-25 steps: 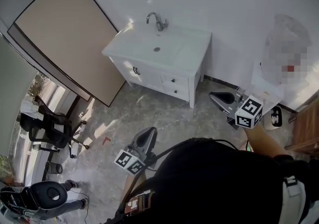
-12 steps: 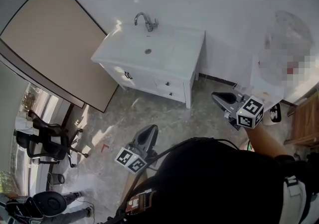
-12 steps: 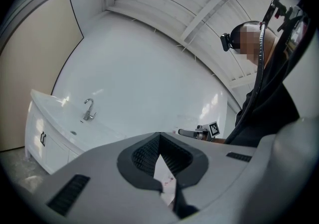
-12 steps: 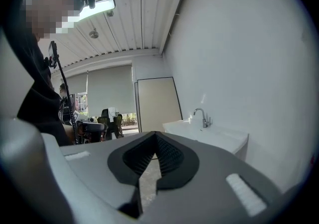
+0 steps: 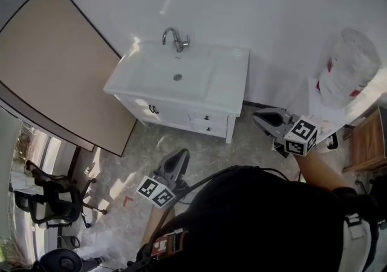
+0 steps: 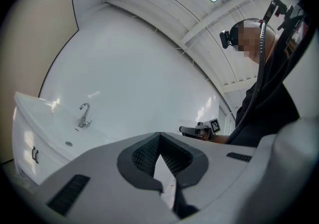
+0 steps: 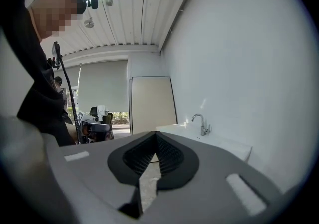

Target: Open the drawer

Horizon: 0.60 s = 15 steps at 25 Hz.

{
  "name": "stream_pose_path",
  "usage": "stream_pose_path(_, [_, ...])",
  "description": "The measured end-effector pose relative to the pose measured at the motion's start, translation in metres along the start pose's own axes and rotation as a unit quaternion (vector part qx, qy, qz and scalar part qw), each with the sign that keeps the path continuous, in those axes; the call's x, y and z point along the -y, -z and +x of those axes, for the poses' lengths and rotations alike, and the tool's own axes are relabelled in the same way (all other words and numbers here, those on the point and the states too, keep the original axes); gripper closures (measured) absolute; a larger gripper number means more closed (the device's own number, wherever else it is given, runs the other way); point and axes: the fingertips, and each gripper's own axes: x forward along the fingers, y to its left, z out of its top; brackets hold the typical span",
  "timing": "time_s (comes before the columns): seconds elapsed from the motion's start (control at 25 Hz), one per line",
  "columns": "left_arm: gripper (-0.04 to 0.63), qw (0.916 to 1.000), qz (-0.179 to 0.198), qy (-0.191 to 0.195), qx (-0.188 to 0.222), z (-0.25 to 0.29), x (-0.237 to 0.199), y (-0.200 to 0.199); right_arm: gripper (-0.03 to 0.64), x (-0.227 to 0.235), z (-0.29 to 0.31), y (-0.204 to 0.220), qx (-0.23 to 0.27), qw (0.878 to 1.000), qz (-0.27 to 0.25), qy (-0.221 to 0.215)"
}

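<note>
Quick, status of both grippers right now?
Left gripper: jaws closed, holding nothing.
Right gripper: jaws closed, holding nothing.

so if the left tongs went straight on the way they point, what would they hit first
Probably the wall, right of the sink; nothing else shows in that line, though depth is unclear.
</note>
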Motion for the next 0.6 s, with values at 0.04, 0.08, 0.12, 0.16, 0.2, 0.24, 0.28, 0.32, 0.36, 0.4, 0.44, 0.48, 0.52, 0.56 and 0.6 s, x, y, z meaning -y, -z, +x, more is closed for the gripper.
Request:
stream_pose_path(0.04, [0.604,1.0,0.0,0.002,0.0,-0.001,-0.013,-0.004,0.618,-0.002,0.012,-0.001,-0.003,1.0,-0.001,-0.002])
stream_pose_path(0.08, [0.604,1.0,0.0,0.003,-0.001,-0.003,-0.024,-0.006,0.618,-0.002,0.023,-0.002,-0.006,1.0,-0.002,-0.003])
stream_pose_path(0.12, [0.604,1.0,-0.001,0.004,-0.002,-0.004,-0.036,-0.008,0.618,-0.002,0.034,-0.003,-0.009,1.0,-0.002,-0.003])
stream_pose_path(0.16, [0.604,1.0,-0.002,0.003,-0.003,-0.005,-0.047,-0.009,0.618,-0.003,0.046,-0.004,-0.014,1.0,-0.002,-0.004])
stream_pose_path(0.2, [0.604,1.0,-0.005,0.002,-0.003,-0.008,-0.057,-0.011,0.618,-0.004,0.057,-0.005,-0.019,1.0,-0.004,-0.007])
stream_pose_path(0.24, [0.604,1.0,-0.008,0.0,-0.001,-0.01,-0.065,-0.014,0.618,-0.006,0.069,-0.007,-0.026,1.0,-0.006,-0.012])
stream_pose_path(0.28, [0.604,0.9999,-0.011,-0.003,0.001,-0.012,-0.072,-0.016,0.618,-0.007,0.079,-0.009,-0.032,0.999,-0.009,-0.018])
stream_pose_path(0.32, [0.604,0.9999,-0.014,-0.007,0.004,-0.013,-0.078,-0.016,0.618,-0.007,0.088,-0.01,-0.036,0.999,-0.012,-0.024])
stream_pose_path(0.36, [0.604,0.9997,-0.018,-0.012,0.005,-0.015,-0.083,-0.014,0.617,-0.005,0.097,-0.012,-0.039,0.999,-0.013,-0.031])
stream_pose_path(0.4, [0.604,0.9995,-0.022,-0.019,0.004,-0.016,-0.089,-0.011,0.618,-0.002,0.105,-0.013,-0.04,0.998,-0.014,-0.038])
stream_pose_path(0.44, [0.604,0.9992,-0.026,-0.028,0.003,-0.016,-0.096,-0.008,0.618,0.002,0.113,-0.014,-0.041,0.998,-0.014,-0.046])
stream_pose_path(0.48, [0.604,0.9988,-0.029,-0.038,0.0,-0.017,-0.101,-0.005,0.618,0.007,0.12,-0.015,-0.041,0.998,-0.015,-0.054])
stream_pose_path(0.52, [0.604,0.9983,-0.031,-0.049,-0.002,-0.017,-0.106,-0.003,0.618,0.011,0.127,-0.016,-0.041,0.997,-0.016,-0.063])
stream_pose_path(0.56, [0.604,0.9977,-0.032,-0.06,-0.004,-0.016,-0.11,-0.001,0.618,0.016,0.132,-0.018,-0.039,0.996,-0.016,-0.072])
stream_pose_path(0.6, [0.604,0.997,-0.031,-0.07,-0.006,-0.013,-0.113,0.001,0.618,0.022,0.136,-0.019,-0.038,0.996,-0.016,-0.083])
